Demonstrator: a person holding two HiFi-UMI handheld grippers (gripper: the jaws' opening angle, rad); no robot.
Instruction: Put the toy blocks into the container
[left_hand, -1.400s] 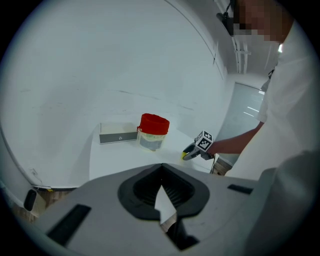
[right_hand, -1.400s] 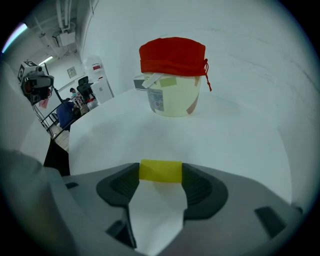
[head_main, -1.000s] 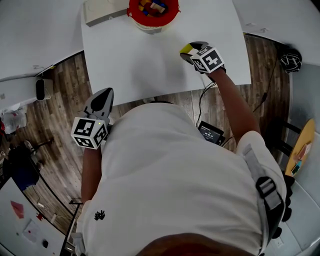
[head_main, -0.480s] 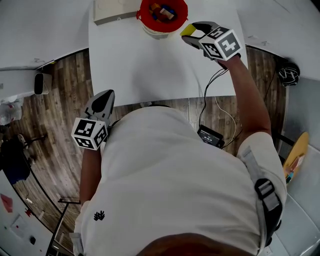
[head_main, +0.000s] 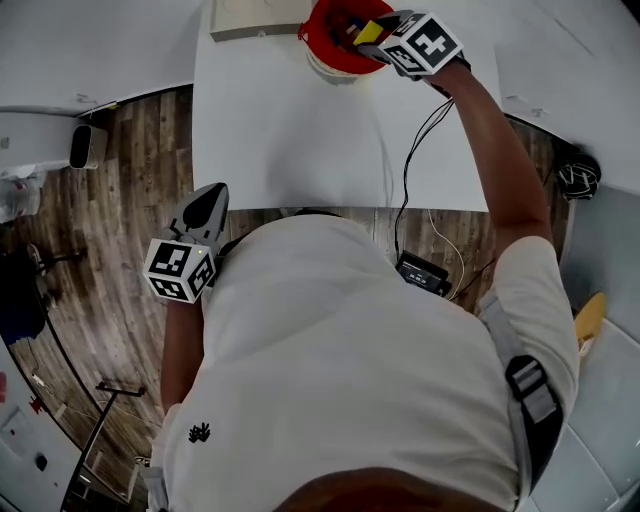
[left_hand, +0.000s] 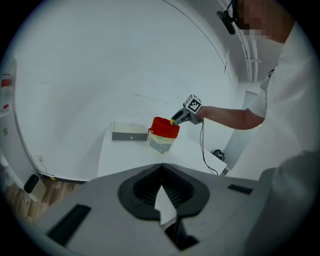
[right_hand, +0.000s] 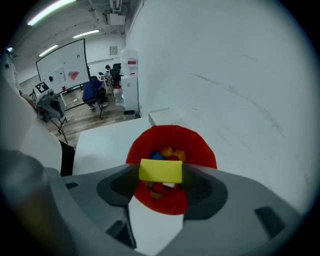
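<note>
A red-rimmed container (head_main: 340, 48) stands at the far edge of the white table (head_main: 290, 130), with several coloured blocks (right_hand: 167, 154) inside. My right gripper (head_main: 366, 32) hangs over its opening, shut on a yellow block (right_hand: 160, 170); the same yellow block (head_main: 369, 31) shows at the rim in the head view. In the left gripper view the container (left_hand: 163, 129) and the right gripper (left_hand: 176, 120) appear far off. My left gripper (head_main: 205, 205) stays near the table's front edge, off to the left, jaws together and holding nothing.
A flat grey box (head_main: 255, 18) lies left of the container at the table's back edge. A black cable (head_main: 405, 190) runs from the right gripper over the table to a small device (head_main: 421, 271) on the wooden floor.
My right gripper has carried the yellow block from the table's right side forward to above the container's opening. The left gripper has stayed where it was.
</note>
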